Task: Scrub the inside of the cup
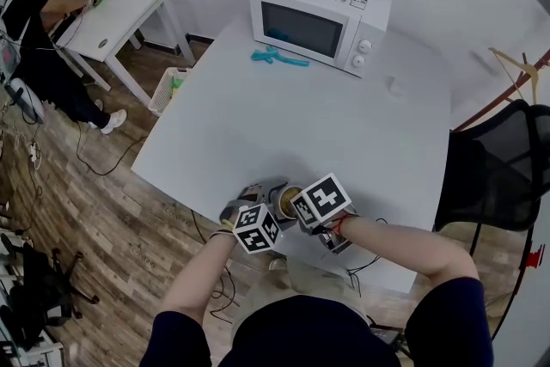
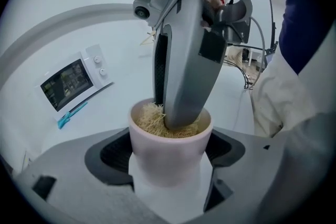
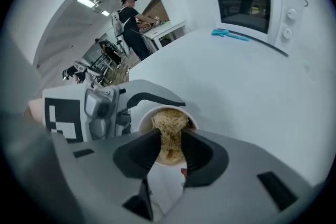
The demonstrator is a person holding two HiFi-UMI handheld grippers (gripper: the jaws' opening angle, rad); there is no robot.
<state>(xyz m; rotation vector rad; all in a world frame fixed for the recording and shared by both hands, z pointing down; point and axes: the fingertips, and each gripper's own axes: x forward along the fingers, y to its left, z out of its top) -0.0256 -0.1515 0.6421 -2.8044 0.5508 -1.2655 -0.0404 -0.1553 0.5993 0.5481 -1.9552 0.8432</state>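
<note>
At the near edge of the table [image 1: 258,116], close to my body, I hold the cup [image 2: 168,147] in my left gripper [image 2: 171,165]. One jaw presses on each side of its wall. My right gripper [image 3: 169,147] is squeezed tight on a yellowish, stringy scrubber [image 3: 169,126]. The scrubber is pushed down into the mouth of the cup.

I think the scrubbing step is going on now. Next, I should rub the scrubber round the inside wall and down to the bottom. My left jaws must hold tight so the cup does not spin or slip.

The head view shows only the two marker cubes and a bit of the cup rim. It does show how close the cup is to the table edge, with the microwave [image 1: 320,17] far off at the back. The left gripper view shows the jaws hugging the cup and the scrubber filling its top. The right gripper view shows the pinch on the scrubber. No view shows the cup's bottom inside.
</note>
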